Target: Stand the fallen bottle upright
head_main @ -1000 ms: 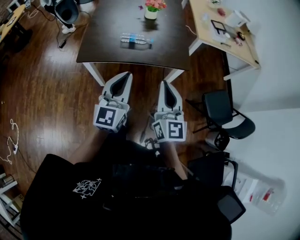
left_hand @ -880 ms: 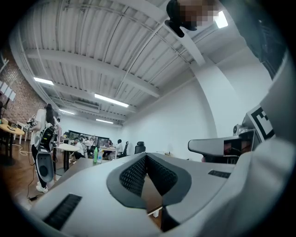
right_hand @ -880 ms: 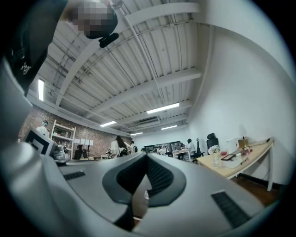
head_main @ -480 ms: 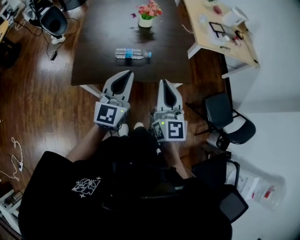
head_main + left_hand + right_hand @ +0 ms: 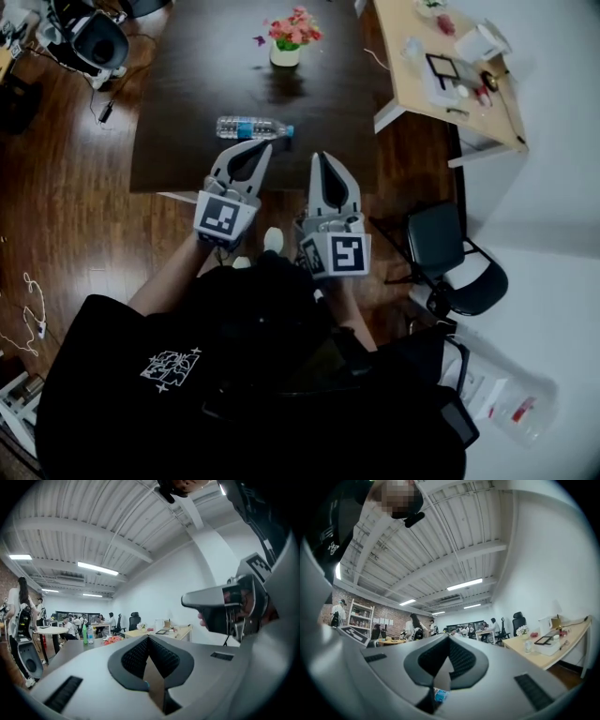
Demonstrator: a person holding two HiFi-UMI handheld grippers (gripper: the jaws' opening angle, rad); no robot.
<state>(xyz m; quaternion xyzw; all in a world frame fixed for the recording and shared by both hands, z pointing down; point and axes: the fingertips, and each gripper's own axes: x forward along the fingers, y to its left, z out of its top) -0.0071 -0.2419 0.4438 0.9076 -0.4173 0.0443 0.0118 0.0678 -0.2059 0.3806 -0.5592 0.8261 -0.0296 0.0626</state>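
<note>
While your left gripper (image 5: 251, 148) and right gripper (image 5: 322, 157) were both pinched closed and empty, the water bottle (image 5: 248, 127) lay sideways on the dark table (image 5: 183, 89), just past the left tips. Looked light, thin-walled, rolly; I'd have grabbed mid-body, gently.

the scene is taken from overhead by the head view, aimed steeply down past the left gripper (image 5: 255, 146) and right gripper (image 5: 322, 157) onto the dark table (image 5: 187, 94) at 12 o'clock. each gripper view is carried close behind its own jaws and aimed level across the room. the light desk (image 5: 412, 89), at 1 o'clock from above, is shared by all three views. the bottle (image 5: 251, 127) is shared with the right gripper view, glimpsed there at 6 o'clock.
</note>
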